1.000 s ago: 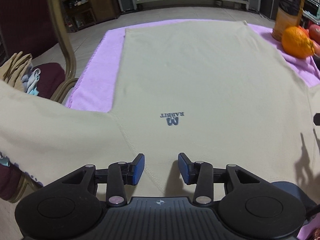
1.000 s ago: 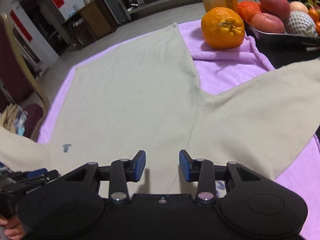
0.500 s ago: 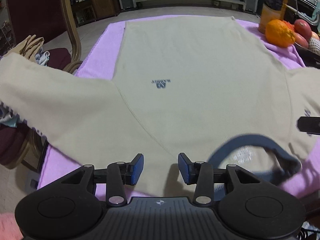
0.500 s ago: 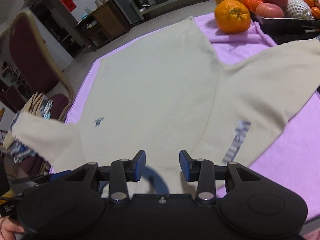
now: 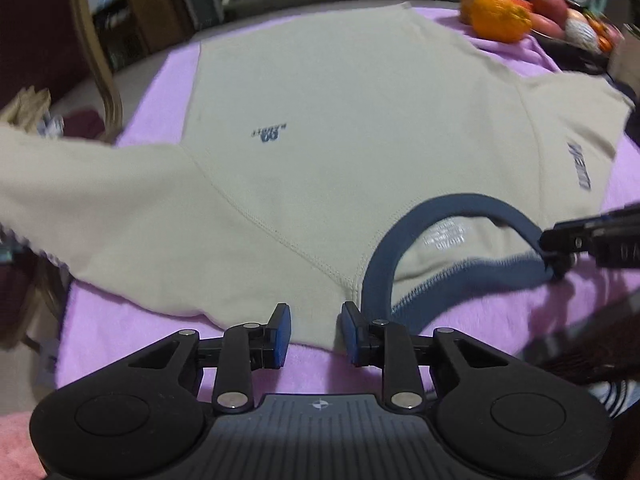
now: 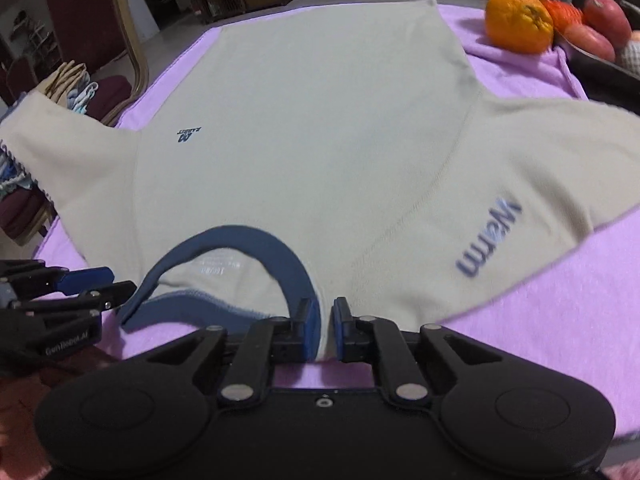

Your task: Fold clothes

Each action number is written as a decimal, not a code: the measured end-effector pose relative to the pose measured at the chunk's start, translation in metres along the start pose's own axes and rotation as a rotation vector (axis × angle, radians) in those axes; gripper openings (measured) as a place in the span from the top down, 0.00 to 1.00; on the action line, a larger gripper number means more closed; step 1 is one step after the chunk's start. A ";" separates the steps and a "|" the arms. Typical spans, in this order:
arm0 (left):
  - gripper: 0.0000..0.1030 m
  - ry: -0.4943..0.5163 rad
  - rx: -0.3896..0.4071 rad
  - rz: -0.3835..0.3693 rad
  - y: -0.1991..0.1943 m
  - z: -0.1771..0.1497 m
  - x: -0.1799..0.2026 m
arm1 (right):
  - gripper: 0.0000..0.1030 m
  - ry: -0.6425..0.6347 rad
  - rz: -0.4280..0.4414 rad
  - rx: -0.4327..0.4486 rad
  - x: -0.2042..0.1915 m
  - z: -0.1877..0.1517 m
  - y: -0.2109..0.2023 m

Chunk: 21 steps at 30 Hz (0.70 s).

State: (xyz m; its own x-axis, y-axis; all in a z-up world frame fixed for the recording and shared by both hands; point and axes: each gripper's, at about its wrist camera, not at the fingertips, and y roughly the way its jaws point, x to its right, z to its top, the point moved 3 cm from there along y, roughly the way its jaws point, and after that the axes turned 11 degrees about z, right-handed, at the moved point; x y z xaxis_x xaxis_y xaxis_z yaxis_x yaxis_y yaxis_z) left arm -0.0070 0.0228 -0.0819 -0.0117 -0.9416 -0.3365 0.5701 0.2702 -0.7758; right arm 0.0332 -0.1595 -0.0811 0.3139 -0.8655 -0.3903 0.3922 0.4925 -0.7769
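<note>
Beige T-shirt [image 5: 352, 120] spread flat on purple-covered bench [image 5: 120, 332]. Left hand-held gripper [image 5: 316, 334] released at near shoulder; right hand-held gripper [image 6: 322, 330] narrowed around navy collar [image 6: 296, 272], grasp uncertain.

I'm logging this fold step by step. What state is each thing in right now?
beige T-shirt: spread flat, unfolded, sleeves out.
navy collar: nearest the grippers, lying open.
left gripper: open, at the shoulder hem.
right gripper: nearly closed, shirt edge between its fingers.
purple towel: laid out under the shirt.
orange: whole, resting on the towel.
</note>
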 end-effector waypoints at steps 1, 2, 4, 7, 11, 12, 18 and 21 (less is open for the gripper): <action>0.74 -0.008 -0.002 -0.001 0.002 0.001 -0.002 | 0.89 0.008 0.010 0.012 0.000 0.001 -0.003; 0.68 -0.034 -0.013 -0.003 0.004 0.004 -0.008 | 0.89 0.017 0.021 0.025 0.001 0.001 -0.005; 0.65 -0.105 -0.018 -0.005 0.004 0.009 -0.026 | 0.87 0.033 0.042 0.050 0.002 0.003 -0.011; 0.65 -0.229 0.040 -0.006 -0.009 0.021 -0.062 | 0.70 0.108 0.109 0.139 0.000 0.017 -0.032; 0.59 -0.411 0.085 -0.055 -0.031 0.031 -0.117 | 0.56 0.149 0.175 0.221 -0.020 0.046 -0.063; 0.56 -0.460 0.099 -0.066 -0.037 0.033 -0.134 | 0.52 0.147 0.197 0.239 -0.028 0.053 -0.068; 0.51 -0.749 0.217 -0.058 -0.052 0.022 -0.247 | 0.30 0.188 0.337 0.349 -0.079 0.099 -0.069; 0.59 -0.890 0.276 -0.044 -0.053 0.014 -0.303 | 0.30 0.245 0.421 0.385 -0.102 0.115 -0.054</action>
State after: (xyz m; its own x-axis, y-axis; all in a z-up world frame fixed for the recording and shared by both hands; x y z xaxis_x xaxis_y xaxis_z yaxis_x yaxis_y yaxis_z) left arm -0.0219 0.2913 0.0689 0.5307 -0.7882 0.3116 0.7607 0.2807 -0.5853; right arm 0.0794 -0.0876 0.0572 0.3201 -0.5631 -0.7619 0.5758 0.7542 -0.3156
